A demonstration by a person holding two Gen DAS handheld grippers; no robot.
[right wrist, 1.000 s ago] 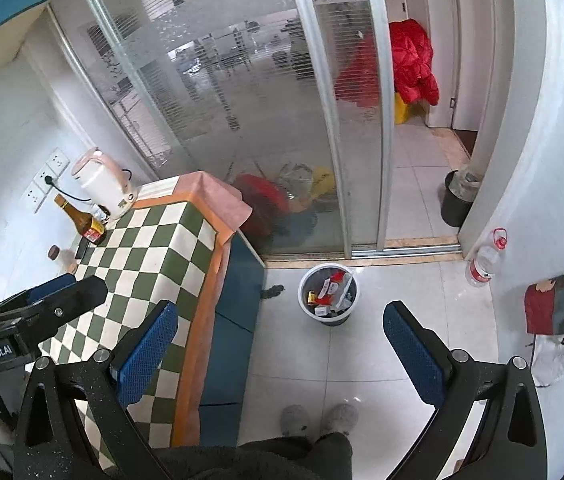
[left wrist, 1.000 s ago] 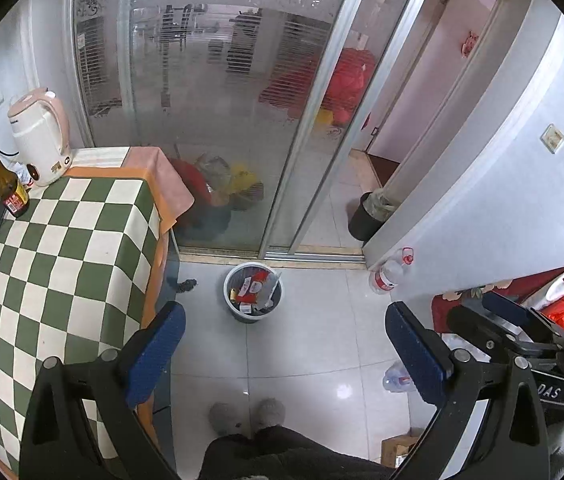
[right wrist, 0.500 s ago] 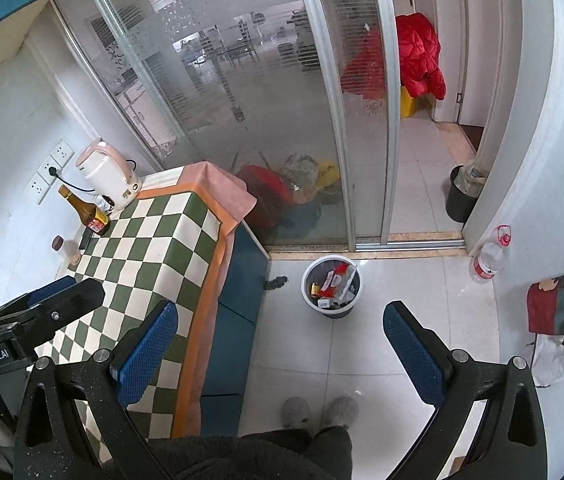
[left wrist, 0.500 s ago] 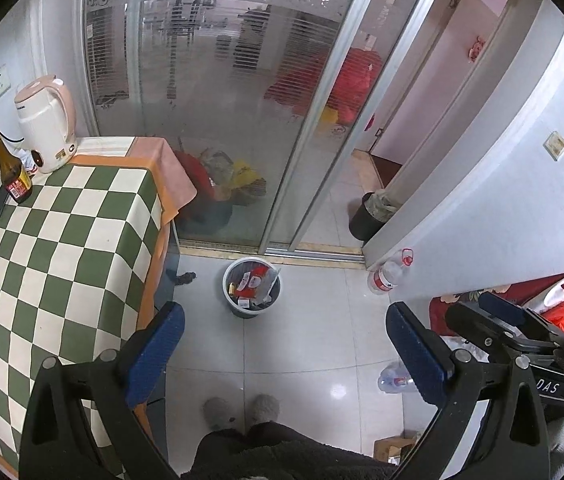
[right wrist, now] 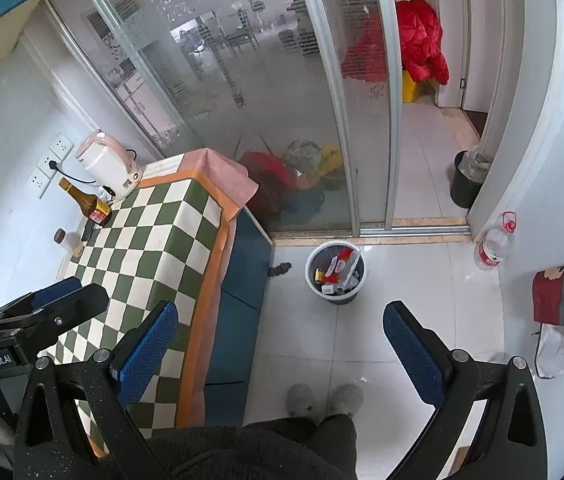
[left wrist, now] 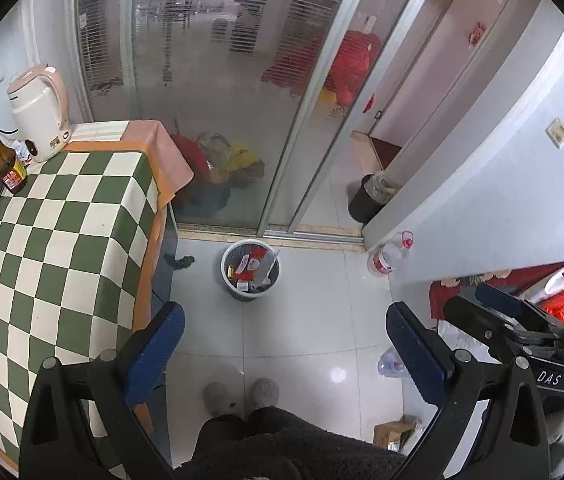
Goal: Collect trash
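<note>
A small grey waste bin [left wrist: 250,274] full of wrappers stands on the white floor tiles by the sliding glass door; it also shows in the right wrist view [right wrist: 335,272]. My left gripper [left wrist: 285,344] is open and empty, high above the floor. My right gripper [right wrist: 282,340] is open and empty at about the same height. An empty plastic bottle [left wrist: 391,362] lies on the floor at the right. A large water bottle [left wrist: 387,258] stands against the wall [right wrist: 495,246].
The table with the green checked cloth [left wrist: 50,248] stands at the left, with a kettle [left wrist: 40,118], a brown bottle [left wrist: 4,158] and small jars at its back. A black bin [left wrist: 365,200] stands in the doorway. A cardboard box [left wrist: 395,434] lies at the lower right.
Both views have swung slightly rightward and the table has shifted in frame. Both grippers stay open and empty.
</note>
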